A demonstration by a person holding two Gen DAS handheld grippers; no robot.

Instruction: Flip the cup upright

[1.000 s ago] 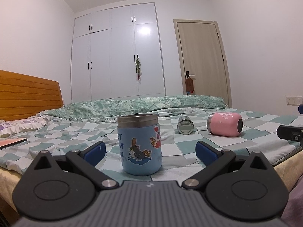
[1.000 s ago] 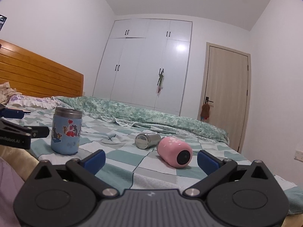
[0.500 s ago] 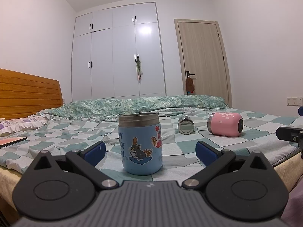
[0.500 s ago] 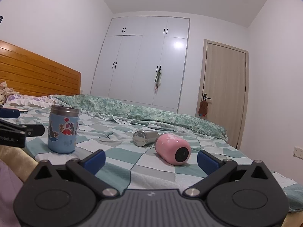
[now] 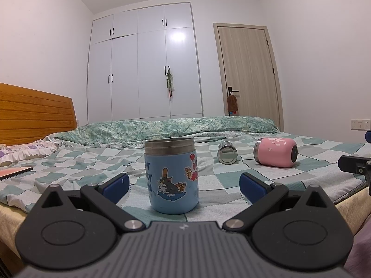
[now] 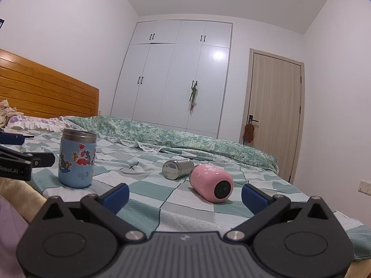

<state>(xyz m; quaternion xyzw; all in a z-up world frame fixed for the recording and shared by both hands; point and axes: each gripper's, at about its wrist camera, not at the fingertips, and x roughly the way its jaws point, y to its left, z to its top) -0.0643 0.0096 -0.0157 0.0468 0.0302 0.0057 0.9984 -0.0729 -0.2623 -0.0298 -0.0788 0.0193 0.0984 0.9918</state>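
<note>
Both grippers level at the bed edge, jaws spread, holding nothing.
Left gripper (image 5: pixel 183 184) frames the blue cartoon cup (image 5: pixel 172 176), upright on the checked bedspread (image 6: pixel 150 192). Right gripper (image 6: pixel 185 193) faces the pink cup (image 6: pixel 211 183), on its side, dark base toward the camera; a steel cup (image 6: pixel 177 169) lies just beyond it.

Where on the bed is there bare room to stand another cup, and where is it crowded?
Free: the checked sheet between the blue cup and the steel cup, and the near strip before the pink cup. Crowded: the steel and pink cups lie close together, with no room between them.
</note>
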